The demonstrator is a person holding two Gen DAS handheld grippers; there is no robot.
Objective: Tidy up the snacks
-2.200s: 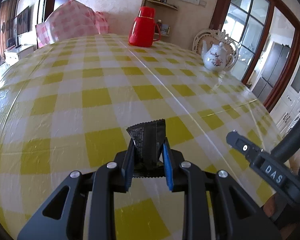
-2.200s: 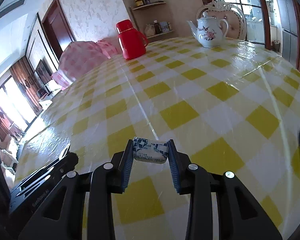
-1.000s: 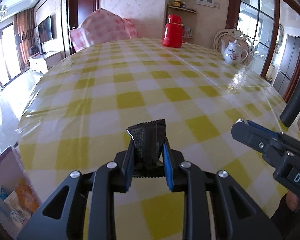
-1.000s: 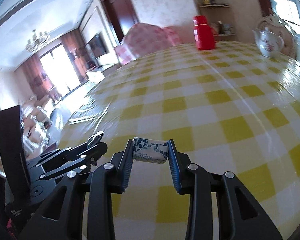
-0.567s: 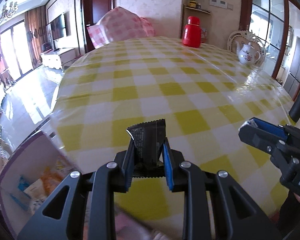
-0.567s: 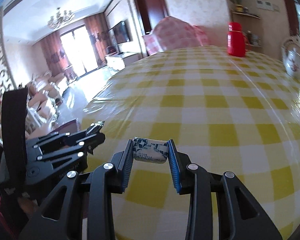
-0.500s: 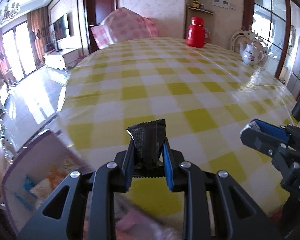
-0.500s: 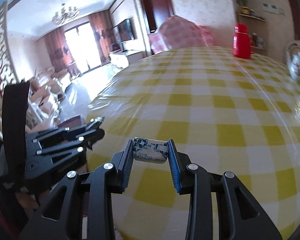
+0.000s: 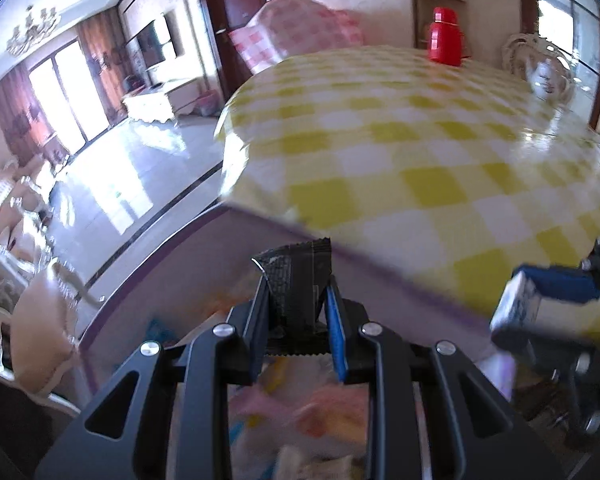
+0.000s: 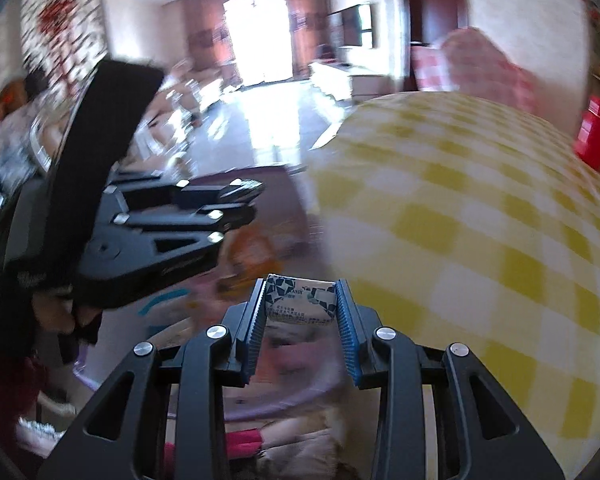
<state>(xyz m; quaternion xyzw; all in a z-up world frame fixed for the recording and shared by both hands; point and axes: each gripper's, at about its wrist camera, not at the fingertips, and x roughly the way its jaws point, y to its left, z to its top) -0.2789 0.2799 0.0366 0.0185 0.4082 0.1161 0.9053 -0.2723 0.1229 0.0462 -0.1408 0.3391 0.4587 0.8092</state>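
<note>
- The left gripper [image 9: 298,308] has its jaws pinching a black snack packet [image 9: 298,280], which stands upright between the blue pads with its crimped top edge above them.
- The right gripper [image 10: 300,316] has its jaws pinching a small white-and-blue wrapped snack [image 10: 300,300], held crosswise between the ribbed blue pads.
- In the left wrist view the same white-and-blue snack shows at 3 o'clock, blurred, in the right gripper's jaws.
- In the right wrist view the left gripper sits at 9 o'clock, seen from its side, with a black strap above it.
- A box with purple walls [image 9: 188,256] lies beneath both grippers, just beside the edge of the surface [image 9: 440,152], which is round and covered in a yellow-and-white checked cloth.
- Inside the box are blurred snack wrappers [image 9: 320,412] in pink, orange and pale blue; single items cannot be told apart.
- The black packet hangs over the box's inside, with the box's far wall behind it.
- The white-and-blue snack hangs over the box's near part, at the rim [image 10: 284,404] next to the surface edge.
- A red flask [image 9: 444,42] stands at the far side of the surface, at 1 o'clock in the left wrist view.
- A white teapot [image 9: 548,80] stands to the right of the flask, well apart from it.
- A chair draped in pink checked fabric [image 9: 300,36] stands behind the surface at 12 o'clock.
</note>
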